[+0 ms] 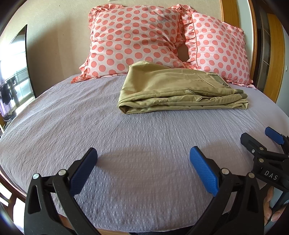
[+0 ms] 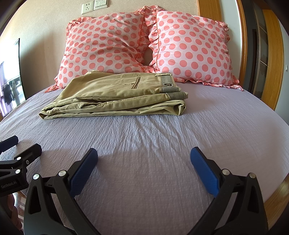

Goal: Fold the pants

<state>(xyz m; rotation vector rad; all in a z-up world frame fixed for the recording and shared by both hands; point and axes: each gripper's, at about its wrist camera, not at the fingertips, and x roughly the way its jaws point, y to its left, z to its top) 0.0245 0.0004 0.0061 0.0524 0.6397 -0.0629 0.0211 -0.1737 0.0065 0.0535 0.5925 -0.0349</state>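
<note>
Khaki pants [image 1: 173, 90] lie folded in a flat stack on the lavender bed sheet [image 1: 90, 126], just in front of the pillows; they also show in the right wrist view [image 2: 115, 97], with the ribbed waistband at the right. My left gripper [image 1: 143, 155] is open and empty above the sheet near the foot of the bed, well short of the pants. My right gripper [image 2: 144, 155] is open and empty too, beside the left one. It also shows at the right edge of the left wrist view [image 1: 260, 139].
Two pink polka-dot pillows [image 2: 108, 45] [image 2: 193, 52] lean on the wall behind the pants. A wooden bed frame [image 2: 272, 72] runs along the right side. A wall socket [image 2: 87, 8] is above the pillows. A bright window [image 1: 12, 72] is at the left.
</note>
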